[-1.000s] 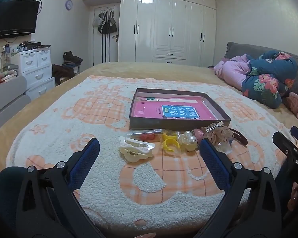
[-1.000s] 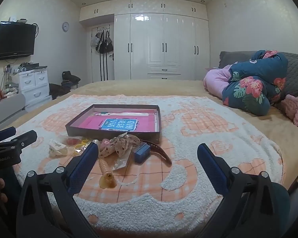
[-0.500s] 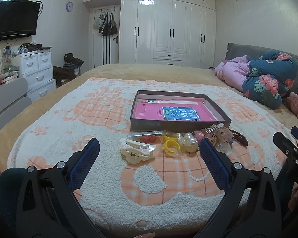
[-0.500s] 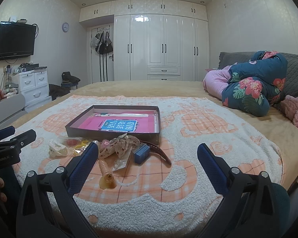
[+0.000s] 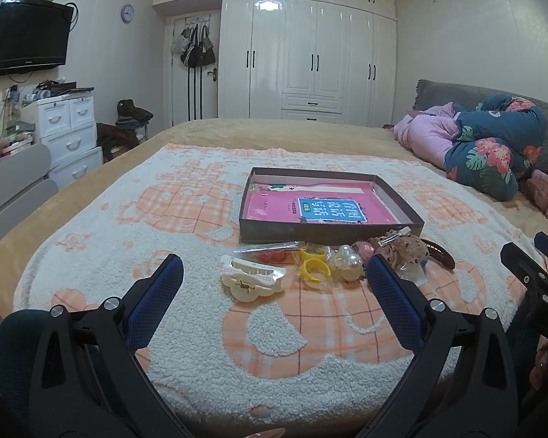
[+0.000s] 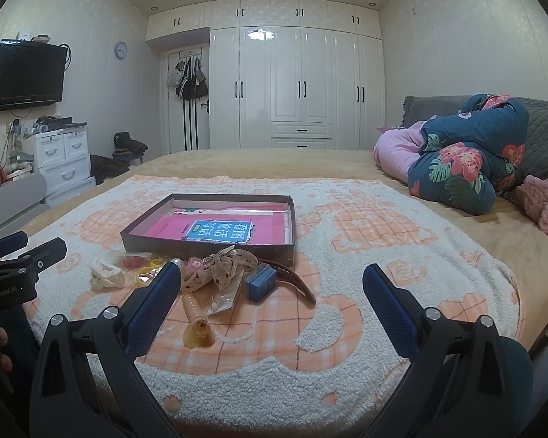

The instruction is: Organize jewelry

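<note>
- Left gripper (image 5: pixel 274 277): fingers wide apart, empty, aimed at cream claw clip (image 5: pixel 251 284).
- Right gripper (image 6: pixel 272 284): fingers apart, empty.
- Accessories lie clustered beside shallow box (image 5: pixel 402 202), probably for short transfers.

Right tool (image 6: pixel 272 281) is spread wide open over the blanket (image 6: pixel 365 226), holding nothing. Shallow box (image 6: pixel 215 252) sits center frame, with hair clips and a small blue box (image 6: pixel 261 283) piled just below it.

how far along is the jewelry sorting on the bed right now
Barely started. Done: nothing; the shallow brown box holds only a pink booklet. In hand: nothing; left claw and right claw are both open. Left: the whole pile, including the cream plastic hair claw clip and yellow rings.
</note>
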